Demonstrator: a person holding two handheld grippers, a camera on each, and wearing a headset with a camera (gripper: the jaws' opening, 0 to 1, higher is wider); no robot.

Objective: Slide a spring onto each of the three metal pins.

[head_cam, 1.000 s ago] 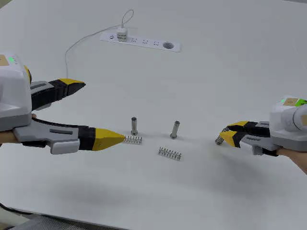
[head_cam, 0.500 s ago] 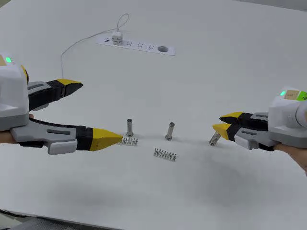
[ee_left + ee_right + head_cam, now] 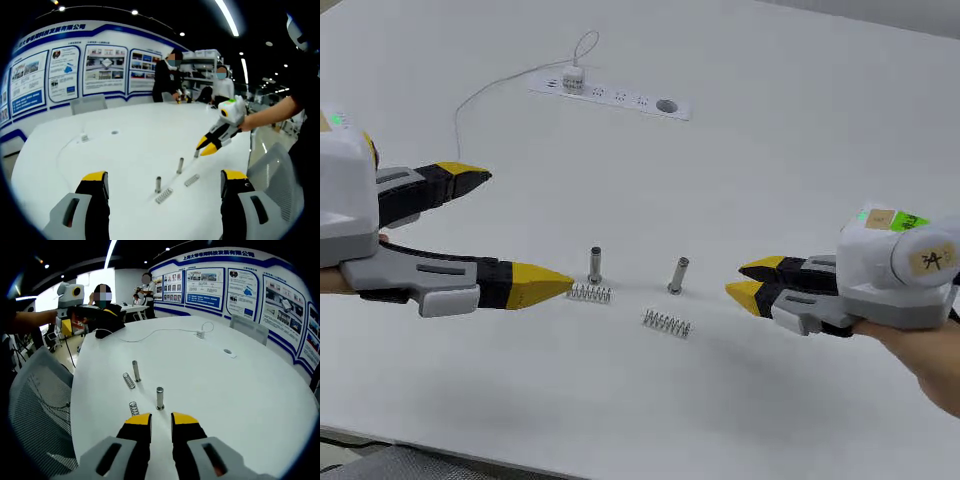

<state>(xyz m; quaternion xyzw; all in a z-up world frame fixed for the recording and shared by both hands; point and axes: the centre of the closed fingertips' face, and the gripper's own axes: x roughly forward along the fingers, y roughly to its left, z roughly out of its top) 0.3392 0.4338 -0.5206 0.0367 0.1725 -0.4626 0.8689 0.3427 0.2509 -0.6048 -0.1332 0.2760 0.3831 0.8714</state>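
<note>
My left tongs (image 3: 505, 232) are gaping empty, lower tip just at nine o'clock of a spring (image 3: 590, 293) lying three-to-nine on the bench (image 3: 770, 150), nearer than my right tongs (image 3: 752, 281), also released.

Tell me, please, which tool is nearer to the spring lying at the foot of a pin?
Left. The left tool has its lower jaw tip nearly touching that spring; the right tool sits past the far pin, clearly apart from it.
</note>
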